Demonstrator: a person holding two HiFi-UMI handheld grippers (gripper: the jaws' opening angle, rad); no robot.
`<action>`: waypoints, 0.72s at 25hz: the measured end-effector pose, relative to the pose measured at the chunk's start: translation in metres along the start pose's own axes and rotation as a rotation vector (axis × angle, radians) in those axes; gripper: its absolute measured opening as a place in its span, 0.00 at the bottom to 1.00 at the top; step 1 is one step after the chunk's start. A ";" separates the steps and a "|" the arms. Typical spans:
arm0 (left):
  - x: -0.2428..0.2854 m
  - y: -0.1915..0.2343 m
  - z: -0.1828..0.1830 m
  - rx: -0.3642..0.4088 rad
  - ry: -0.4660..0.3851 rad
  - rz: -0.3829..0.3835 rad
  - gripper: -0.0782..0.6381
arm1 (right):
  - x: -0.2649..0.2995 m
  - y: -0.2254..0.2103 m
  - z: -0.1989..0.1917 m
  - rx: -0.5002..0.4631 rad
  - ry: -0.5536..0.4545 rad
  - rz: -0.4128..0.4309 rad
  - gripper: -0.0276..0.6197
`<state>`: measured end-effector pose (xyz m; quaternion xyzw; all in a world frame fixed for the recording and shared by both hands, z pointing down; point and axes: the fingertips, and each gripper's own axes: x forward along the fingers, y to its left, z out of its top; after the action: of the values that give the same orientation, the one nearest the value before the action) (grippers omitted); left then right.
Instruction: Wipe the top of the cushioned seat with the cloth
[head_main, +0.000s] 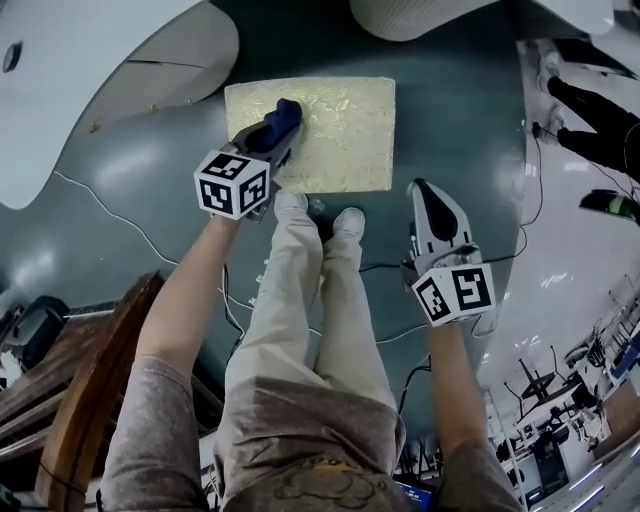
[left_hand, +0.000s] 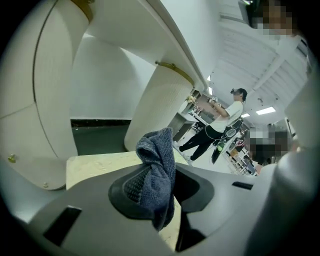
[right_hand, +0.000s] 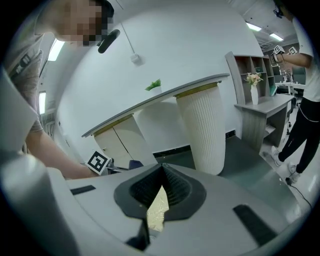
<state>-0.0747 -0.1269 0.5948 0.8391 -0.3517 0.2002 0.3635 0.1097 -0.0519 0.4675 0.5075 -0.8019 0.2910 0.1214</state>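
The cushioned seat (head_main: 335, 135) is a pale yellow square pad on the dark green floor, right in front of my feet. My left gripper (head_main: 283, 128) is over its near left part, shut on a bunched dark blue cloth (head_main: 288, 110). In the left gripper view the cloth (left_hand: 157, 170) sticks up and hangs down between the jaws, with the seat (left_hand: 95, 165) below. My right gripper (head_main: 424, 192) hovers over the floor to the right of the seat, shut with nothing in it. Its own view shows a sliver of the seat (right_hand: 157, 210) under the jaws.
A white curved counter (head_main: 90, 70) lies to the left and a ribbed white column (head_main: 420, 15) stands beyond the seat. Cables (head_main: 100, 205) run across the floor. Wooden furniture (head_main: 90, 390) is at the lower left. Another person (head_main: 600, 125) stands at the far right.
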 end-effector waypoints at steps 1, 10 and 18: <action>-0.009 0.008 -0.002 -0.007 -0.005 0.018 0.25 | 0.001 0.001 -0.001 -0.002 0.005 0.005 0.05; -0.069 0.089 -0.038 -0.043 0.031 0.212 0.25 | 0.013 0.007 -0.002 -0.019 0.025 0.038 0.05; -0.073 0.127 -0.053 -0.143 0.010 0.321 0.25 | 0.018 0.011 -0.004 -0.028 0.033 0.052 0.05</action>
<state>-0.2215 -0.1169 0.6457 0.7431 -0.4928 0.2345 0.3873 0.0910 -0.0592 0.4755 0.4797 -0.8168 0.2912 0.1342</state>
